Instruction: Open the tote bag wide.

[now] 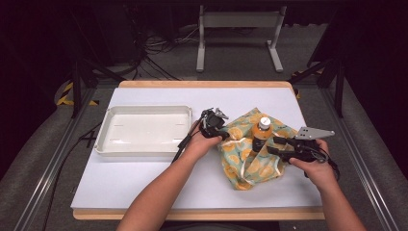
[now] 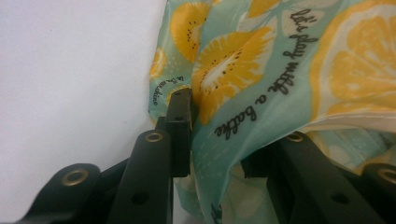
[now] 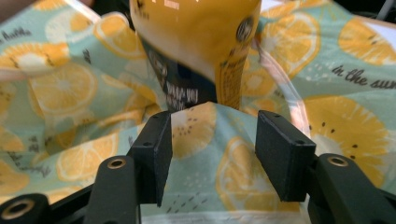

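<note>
A cloth bag printed with lemons on pale green lies crumpled right of the table's middle. An orange bottle with a white cap stands upright in its folds. My left gripper sits at the bag's left edge. In the left gripper view the bag's cloth hangs between the parted jaws of that gripper and drapes over the right one. My right gripper is open just right of the bottle. Seen from the right gripper, a fold of bag lies between the jaws, with the bottle just beyond the tips.
An empty white tray stands on the left half of the white table. A metal stand and cables are on the floor beyond the far edge. Rails run along both sides of the table.
</note>
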Motion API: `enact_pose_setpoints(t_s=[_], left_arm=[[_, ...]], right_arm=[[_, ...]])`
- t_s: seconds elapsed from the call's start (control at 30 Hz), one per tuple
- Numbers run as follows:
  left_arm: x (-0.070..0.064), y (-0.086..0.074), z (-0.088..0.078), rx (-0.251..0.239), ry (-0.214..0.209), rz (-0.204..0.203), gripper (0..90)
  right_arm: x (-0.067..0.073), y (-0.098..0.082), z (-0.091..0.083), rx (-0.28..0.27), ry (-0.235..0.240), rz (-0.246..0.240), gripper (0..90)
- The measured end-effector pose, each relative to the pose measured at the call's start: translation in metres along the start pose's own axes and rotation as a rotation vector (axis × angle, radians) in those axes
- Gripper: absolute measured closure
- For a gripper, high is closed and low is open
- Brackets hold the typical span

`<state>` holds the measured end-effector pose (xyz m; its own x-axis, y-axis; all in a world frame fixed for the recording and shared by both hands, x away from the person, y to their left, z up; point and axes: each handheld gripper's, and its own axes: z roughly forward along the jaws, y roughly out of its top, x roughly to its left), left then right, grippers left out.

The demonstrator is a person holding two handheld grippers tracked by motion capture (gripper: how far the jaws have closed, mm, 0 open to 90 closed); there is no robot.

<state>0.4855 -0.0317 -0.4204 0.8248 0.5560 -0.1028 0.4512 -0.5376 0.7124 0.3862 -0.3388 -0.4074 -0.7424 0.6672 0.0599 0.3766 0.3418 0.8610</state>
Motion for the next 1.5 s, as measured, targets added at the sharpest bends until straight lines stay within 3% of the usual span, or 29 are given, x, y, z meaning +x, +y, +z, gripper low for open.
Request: enact_pose_setpoints(t_s=[0.13, 0.37, 0.5, 0.53, 0.57, 0.6, 0.7, 0.77, 1.1, 1.3, 1.43, 1.5], left_arm=[[-0.003, 0.001, -0.005, -0.005, -0.007, 0.01, 67.3], [-0.006, 0.0, -0.005, 0.001, -0.002, 0.031, 66.9], [-0.005, 0.0, -0.005, 0.005, -0.002, 0.026, 66.8], [-0.005, 0.0, -0.005, 0.006, -0.002, 0.025, 66.8], [-0.005, -0.001, -0.004, 0.005, -0.003, 0.023, 66.7], [-0.005, -0.001, -0.004, 0.005, -0.003, 0.023, 66.7], [-0.004, -0.001, -0.004, 0.009, -0.001, 0.022, 66.5], [-0.004, -0.002, -0.003, 0.01, -0.001, 0.02, 66.4], [0.002, -0.004, -0.009, 0.015, 0.011, -0.005, 63.3], [0.006, -0.003, -0.031, -0.066, -0.012, -0.033, 54.5], [0.006, -0.003, -0.044, -0.113, -0.018, -0.021, 52.3], [0.005, -0.002, -0.056, -0.159, -0.032, -0.006, 50.8]], right_arm=[[0.001, -0.004, 0.003, 0.032, -0.001, -0.014, 47.8], [-0.001, -0.012, 0.014, 0.083, -0.026, -0.043, 33.1], [-0.002, -0.014, 0.017, 0.106, -0.033, -0.046, 33.9], [-0.003, -0.015, 0.018, 0.114, -0.033, -0.045, 35.2], [-0.003, -0.016, 0.019, 0.155, -0.028, -0.044, 42.0], [-0.003, -0.016, 0.019, 0.155, -0.028, -0.044, 42.0], [-0.003, -0.018, 0.018, 0.24, -0.024, -0.033, 64.4], [-0.003, -0.018, 0.015, 0.271, -0.016, -0.026, 73.7], [-0.001, -0.023, 0.002, 0.318, -0.031, -0.008, 75.7], [0.002, -0.024, -0.002, 0.32, -0.041, -0.012, 74.3], [0.001, -0.025, -0.002, 0.313, -0.038, -0.002, 74.1], [0.001, -0.025, -0.002, 0.31, -0.037, 0.001, 73.9]])
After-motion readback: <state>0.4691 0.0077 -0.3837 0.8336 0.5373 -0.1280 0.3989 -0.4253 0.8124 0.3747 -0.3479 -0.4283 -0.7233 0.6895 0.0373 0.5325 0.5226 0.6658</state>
